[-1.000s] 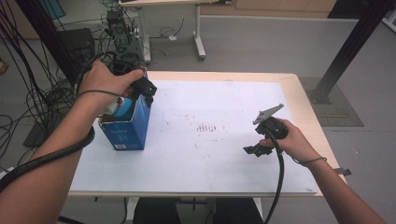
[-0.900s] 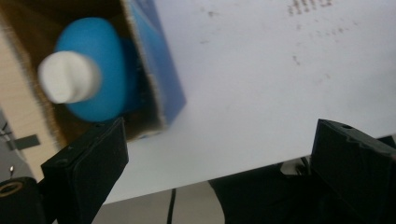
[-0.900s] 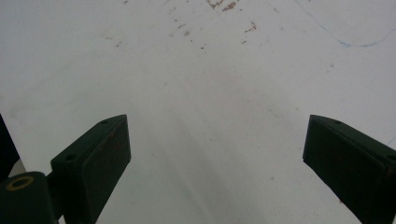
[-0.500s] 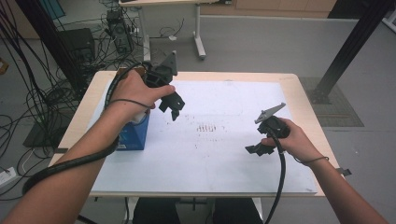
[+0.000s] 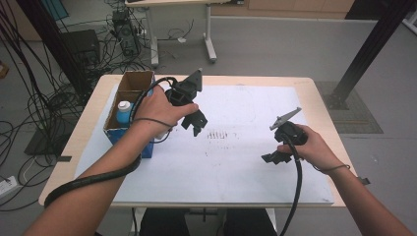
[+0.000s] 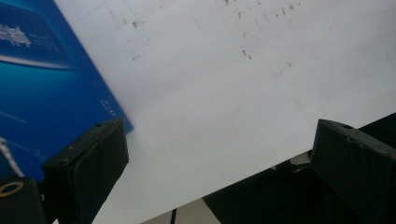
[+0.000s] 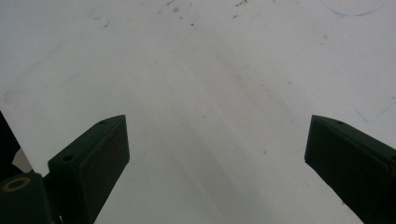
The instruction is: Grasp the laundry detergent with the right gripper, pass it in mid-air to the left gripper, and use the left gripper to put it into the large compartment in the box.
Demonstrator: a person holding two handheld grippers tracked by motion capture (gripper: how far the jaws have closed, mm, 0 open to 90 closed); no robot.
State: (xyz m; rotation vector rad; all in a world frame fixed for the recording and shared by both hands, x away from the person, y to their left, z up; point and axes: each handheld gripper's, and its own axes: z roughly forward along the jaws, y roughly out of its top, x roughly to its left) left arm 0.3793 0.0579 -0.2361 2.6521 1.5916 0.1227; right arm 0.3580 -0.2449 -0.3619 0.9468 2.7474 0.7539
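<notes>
Left gripper is hanging beside the open blue cardboard box, jaws apart and empty. Right gripper is idling over the white-topped bench, jaws apart too. For any box regrasp, I'm advising squaring both jaws to 1 wall.

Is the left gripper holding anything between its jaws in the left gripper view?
No, the left gripper has its two black jaws standing wide apart with nothing but the white table sheet between them.

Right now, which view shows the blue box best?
The high view: the blue box stands open-topped at the table's left edge, a white bottle inside. The left gripper view gives just a blurred patch of its blue side; the right gripper view looks at white table surface.
</notes>
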